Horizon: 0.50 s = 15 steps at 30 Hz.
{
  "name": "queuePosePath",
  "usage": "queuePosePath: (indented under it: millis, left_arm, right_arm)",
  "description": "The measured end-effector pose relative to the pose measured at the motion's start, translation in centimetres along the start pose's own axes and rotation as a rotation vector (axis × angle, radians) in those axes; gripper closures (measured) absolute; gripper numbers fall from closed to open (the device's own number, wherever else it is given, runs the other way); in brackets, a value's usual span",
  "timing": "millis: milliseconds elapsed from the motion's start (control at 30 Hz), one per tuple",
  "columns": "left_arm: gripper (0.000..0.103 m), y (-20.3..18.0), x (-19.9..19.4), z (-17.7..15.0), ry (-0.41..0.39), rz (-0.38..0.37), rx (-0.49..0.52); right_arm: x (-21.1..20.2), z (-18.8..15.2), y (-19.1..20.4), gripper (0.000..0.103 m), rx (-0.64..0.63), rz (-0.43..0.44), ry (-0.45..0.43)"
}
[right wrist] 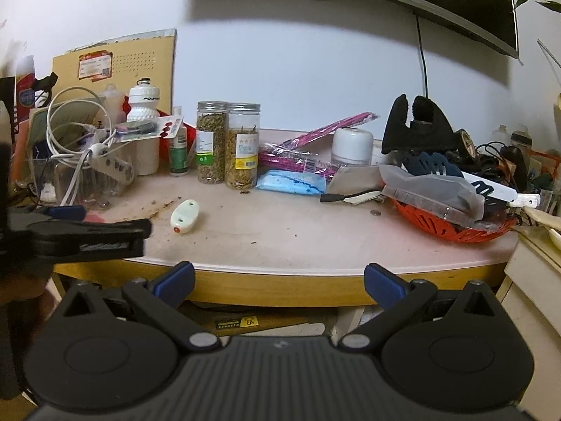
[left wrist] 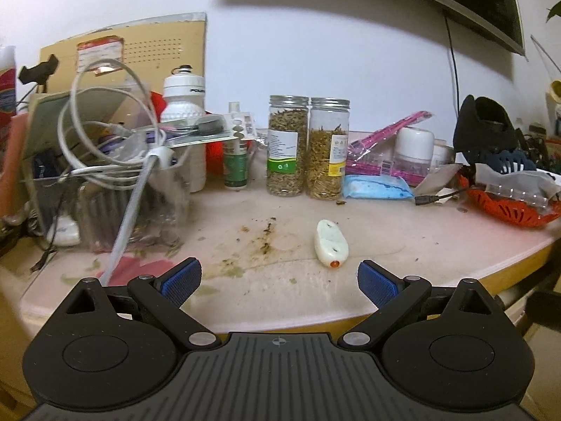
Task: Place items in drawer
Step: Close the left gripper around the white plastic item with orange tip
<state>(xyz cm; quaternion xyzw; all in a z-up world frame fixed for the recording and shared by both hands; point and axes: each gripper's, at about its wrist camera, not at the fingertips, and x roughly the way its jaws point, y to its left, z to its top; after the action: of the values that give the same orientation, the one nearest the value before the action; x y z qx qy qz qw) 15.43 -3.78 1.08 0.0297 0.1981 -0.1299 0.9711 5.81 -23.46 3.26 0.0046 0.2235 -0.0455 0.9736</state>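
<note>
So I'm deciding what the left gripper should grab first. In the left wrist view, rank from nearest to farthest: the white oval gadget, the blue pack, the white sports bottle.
From the left gripper, which is open:
1. White oval gadget, lying just ahead, slightly right of centre.
2. Blue pack, farther back on the right, beside the jars.
3. White sports bottle, at the back left, behind the cable clutter.

Right gripper (right wrist: 279, 280) is held below the table edge (right wrist: 280, 273), jaws spread wide, nothing gripped. White remote (right wrist: 184, 216) lies on the table above-left. Left gripper (right wrist: 115, 231) is seen beside remote, left of it.
</note>
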Motion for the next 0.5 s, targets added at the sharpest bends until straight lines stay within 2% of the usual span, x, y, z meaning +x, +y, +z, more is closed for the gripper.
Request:
queuePosePath:
  millis: [500]
  left_arm:
    - [0.005, -0.8, 5.3, -0.1, -0.013, -0.049, 0.055]
  right_arm:
    - [0.8, -0.5, 0.5, 0.0, 0.002, 0.032, 0.037]
